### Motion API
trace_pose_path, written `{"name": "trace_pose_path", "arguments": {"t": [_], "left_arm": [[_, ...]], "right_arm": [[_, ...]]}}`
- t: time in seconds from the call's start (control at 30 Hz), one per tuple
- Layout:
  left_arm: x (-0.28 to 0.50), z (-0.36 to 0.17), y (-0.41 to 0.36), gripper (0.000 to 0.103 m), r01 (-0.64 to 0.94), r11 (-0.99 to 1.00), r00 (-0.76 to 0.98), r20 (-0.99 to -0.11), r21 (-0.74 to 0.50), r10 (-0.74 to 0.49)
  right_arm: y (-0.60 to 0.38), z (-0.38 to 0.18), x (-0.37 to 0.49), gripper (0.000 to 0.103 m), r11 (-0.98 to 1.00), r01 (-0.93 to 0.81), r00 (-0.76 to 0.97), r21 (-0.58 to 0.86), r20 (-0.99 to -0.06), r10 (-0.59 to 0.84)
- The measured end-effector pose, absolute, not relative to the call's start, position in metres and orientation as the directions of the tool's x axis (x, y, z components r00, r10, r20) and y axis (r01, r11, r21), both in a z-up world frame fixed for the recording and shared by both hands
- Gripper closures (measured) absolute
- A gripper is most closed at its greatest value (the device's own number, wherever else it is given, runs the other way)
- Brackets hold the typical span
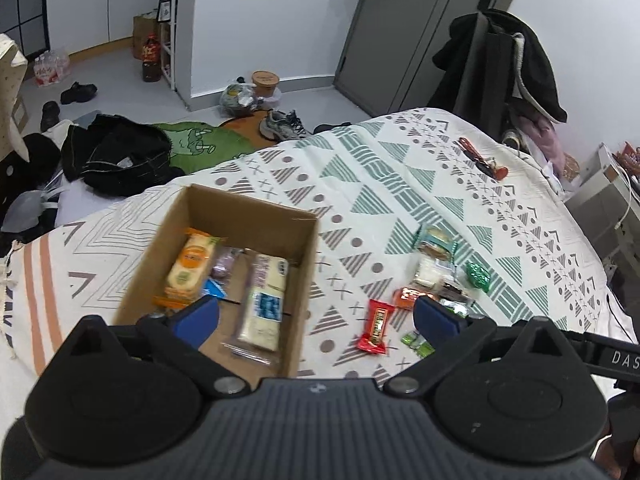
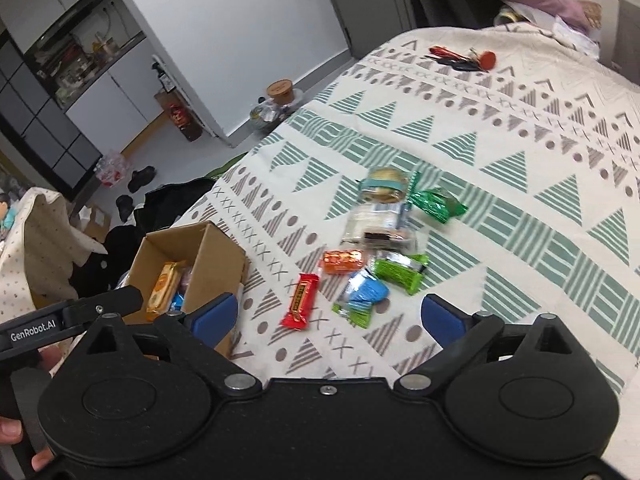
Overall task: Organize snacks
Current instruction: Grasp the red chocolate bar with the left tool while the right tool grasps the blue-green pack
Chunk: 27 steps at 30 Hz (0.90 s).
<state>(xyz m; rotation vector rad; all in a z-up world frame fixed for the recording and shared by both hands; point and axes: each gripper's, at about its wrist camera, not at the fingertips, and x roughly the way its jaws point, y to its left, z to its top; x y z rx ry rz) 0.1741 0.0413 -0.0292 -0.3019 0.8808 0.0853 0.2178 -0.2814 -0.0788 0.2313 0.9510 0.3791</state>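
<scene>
Both the left gripper (image 1: 316, 316) and right gripper (image 2: 328, 314) have fingers spread wide and empty, cardboard box (image 1: 298, 276) near the bed's (image 1: 400, 160) left edge, and that red snack bar (image 2: 300, 300) beside it looks light, crinkly, slippery, so pinch its middle.

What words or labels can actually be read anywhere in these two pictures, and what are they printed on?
"GenRobot.AI": white letters on the black arm of the left gripper, seen from the right wrist view.
"DAS": cut off at the frame edge, on the black arm of the right gripper, seen from the left wrist view.
Print on the red snack bar, the other wrappers and the bottle label is too blurred to read.
</scene>
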Motion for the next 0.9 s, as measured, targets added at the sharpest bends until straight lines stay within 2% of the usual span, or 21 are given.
{"name": "trace_pose_path", "arguments": {"t": [0.33,0.6,0.73,0.83,0.9], "left_arm": [[0.176,-0.037,0.010,0.000,-0.188,0.958,0.624,-0.780,-0.215,-0.052],[0.185,-0.042,-0.010,0.001,-0.155,0.964,0.636,-0.768,-0.217,-0.071],[0.191,-0.050,-0.017,0.004,-0.144,0.964,0.646,-0.759,-0.222,-0.079],[0.198,-0.059,-0.022,0.015,-0.136,0.967,0.643,-0.762,-0.215,-0.079],[0.203,-0.067,-0.023,0.026,-0.132,0.964,0.631,-0.769,-0.231,-0.098]], "right_arm": [[-0.302,-0.096,0.225,0.005,0.908,-0.219,0.508,0.357,-0.753,0.419],[-0.318,-0.122,0.237,0.017,0.871,-0.204,0.492,0.447,-0.722,0.486],[-0.319,-0.141,0.243,0.033,0.840,-0.175,0.456,0.513,-0.714,0.531],[-0.316,-0.155,0.249,0.040,0.827,-0.162,0.429,0.539,-0.716,0.551],[-0.314,-0.163,0.253,0.044,0.819,-0.155,0.415,0.552,-0.716,0.561]]}}
